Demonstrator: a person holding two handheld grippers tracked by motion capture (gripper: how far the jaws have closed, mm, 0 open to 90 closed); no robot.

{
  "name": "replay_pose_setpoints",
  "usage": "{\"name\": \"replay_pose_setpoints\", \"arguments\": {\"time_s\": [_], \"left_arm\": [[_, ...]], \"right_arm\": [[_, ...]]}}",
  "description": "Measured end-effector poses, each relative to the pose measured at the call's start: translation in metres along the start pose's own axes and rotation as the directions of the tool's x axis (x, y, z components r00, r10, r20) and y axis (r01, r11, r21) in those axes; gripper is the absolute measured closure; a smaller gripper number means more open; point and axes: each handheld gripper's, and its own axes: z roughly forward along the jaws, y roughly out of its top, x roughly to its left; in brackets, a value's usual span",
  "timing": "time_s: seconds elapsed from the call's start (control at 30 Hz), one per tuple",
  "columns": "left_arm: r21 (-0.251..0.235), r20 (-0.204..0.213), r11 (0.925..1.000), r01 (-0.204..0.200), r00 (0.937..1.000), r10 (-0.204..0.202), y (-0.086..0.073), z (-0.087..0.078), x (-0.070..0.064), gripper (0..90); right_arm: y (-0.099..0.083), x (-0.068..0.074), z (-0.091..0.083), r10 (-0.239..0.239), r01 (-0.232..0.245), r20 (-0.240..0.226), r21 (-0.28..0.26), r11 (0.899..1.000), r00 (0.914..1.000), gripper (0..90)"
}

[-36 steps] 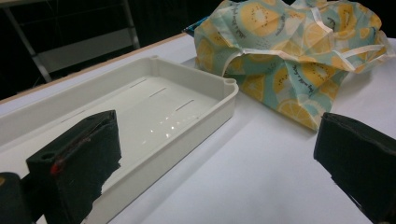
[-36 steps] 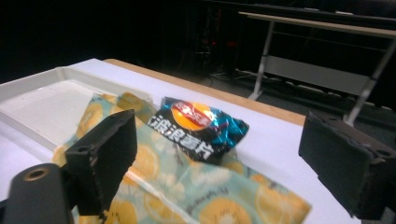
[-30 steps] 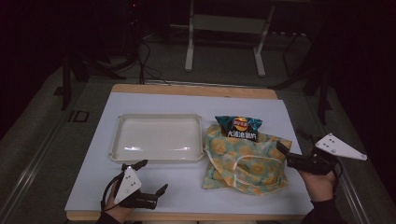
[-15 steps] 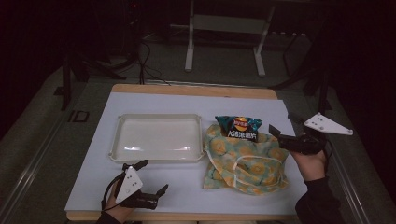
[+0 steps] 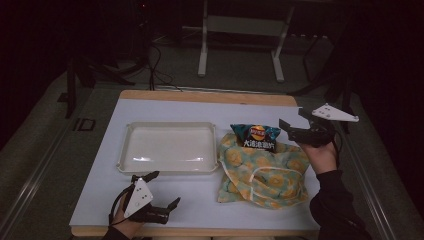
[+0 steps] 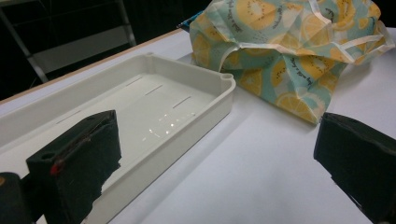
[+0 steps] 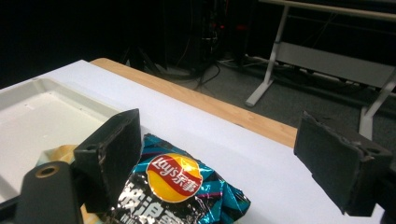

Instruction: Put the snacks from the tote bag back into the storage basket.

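Chip bag (image 5: 255,136) is sticking out of the fruit-print bag (image 5: 263,172), just left of the right tongs (image 5: 294,129): gaping wide, empty. Left tongs (image 5: 162,189) also released, gripping nothing.

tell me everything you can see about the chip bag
The chip bag is a glossy, crinkled foil packet, teal and black, with a red and yellow round logo and white lettering. It looks sealed and puffy. It sticks out of the top of the fruit-print cloth bag, its lower part tucked inside, at the table's right. The right claw hovers open next to it, not touching.
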Motion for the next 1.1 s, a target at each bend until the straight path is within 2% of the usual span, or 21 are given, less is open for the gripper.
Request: {"name": "replay_pose_setpoints", "arguments": {"time_s": [0.27,0.47,0.53,0.63,0.93,1.1], "left_arm": [[0.006,0.004,0.9999,-0.010,0.9999,0.010,0.000,0.001,-0.001,1.1],[0.010,0.006,0.9998,-0.019,0.9998,0.019,0.000,0.001,-0.002,1.1],[0.012,0.005,0.9997,-0.022,0.9997,0.022,0.000,0.002,-0.002,1.1],[0.014,0.006,0.9996,-0.024,0.9997,0.024,0.000,0.002,-0.002,1.1],[0.025,0.005,0.9991,-0.034,0.9994,0.034,0.000,0.003,-0.003,1.1],[0.027,0.006,0.9990,-0.035,0.9994,0.034,0.000,0.004,-0.003,1.1]], "right_arm": [[-0.010,-0.003,0.029,0.012,-0.009,-0.041,0.071,0.997,0.9991,17.7],[-0.021,-0.011,0.045,0.037,-0.028,-0.083,0.110,0.994,0.9958,19.6],[-0.028,-0.018,0.055,0.047,-0.033,-0.093,0.142,0.989,0.9945,19.6],[-0.031,-0.021,0.059,0.047,-0.029,-0.109,0.160,0.987,0.9930,19.6],[-0.048,-0.041,0.074,0.074,-0.041,-0.116,0.259,0.965,0.9905,19.6],[-0.056,-0.049,0.082,0.104,-0.057,-0.145,0.298,0.953,0.9839,19.5]]}}
